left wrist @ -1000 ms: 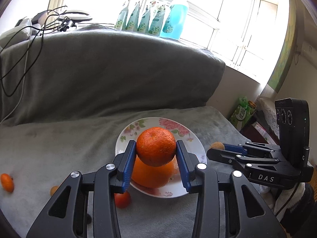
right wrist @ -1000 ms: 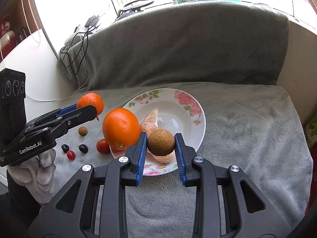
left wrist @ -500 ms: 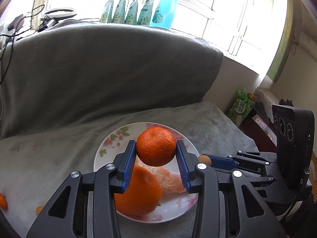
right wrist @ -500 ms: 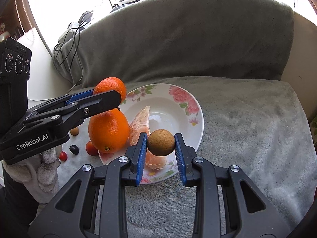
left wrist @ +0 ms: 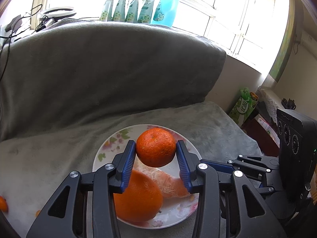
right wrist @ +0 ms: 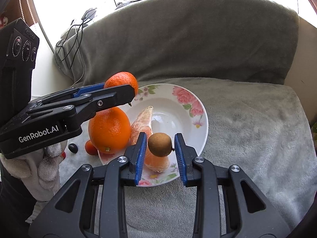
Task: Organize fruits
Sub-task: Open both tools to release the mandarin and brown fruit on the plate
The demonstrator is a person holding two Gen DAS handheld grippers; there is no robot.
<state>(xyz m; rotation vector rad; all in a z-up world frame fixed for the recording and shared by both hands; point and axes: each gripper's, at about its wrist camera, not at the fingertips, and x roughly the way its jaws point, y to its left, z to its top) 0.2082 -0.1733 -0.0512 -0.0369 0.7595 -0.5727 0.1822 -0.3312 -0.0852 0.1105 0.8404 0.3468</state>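
My left gripper (left wrist: pixel 156 144) hangs over the flowered white plate (left wrist: pixel 118 138). An orange mandarin (left wrist: pixel 156 147) sits between its blue pads, which touch it on both sides as the jaws are opening. In the right wrist view this mandarin (right wrist: pixel 121 80) shows at the left gripper (right wrist: pixel 126 95) tip, above the plate's (right wrist: pixel 178 119) left rim. My right gripper (right wrist: pixel 160 134) is opening over the plate's near side. A small brown fruit (right wrist: pixel 159 144) lies between its pads, with a gap at the right one. A large orange (right wrist: pixel 109 130) and a peeled segment (right wrist: pixel 142 119) lie on the plate.
The plate stands on a grey blanket over a sofa seat, with the tall backrest (left wrist: pixel 111 69) behind. A cherry tomato (right wrist: pixel 90 147) and a dark grape (right wrist: pixel 73 147) lie left of the plate. A gloved hand (right wrist: pixel 39 164) holds the left gripper. A green box (left wrist: pixel 242 107) stands at the right.
My left gripper carried the mandarin rightward over the plate. The right gripper's pads have parted, and the brown fruit has sunk a little and come off the right pad.
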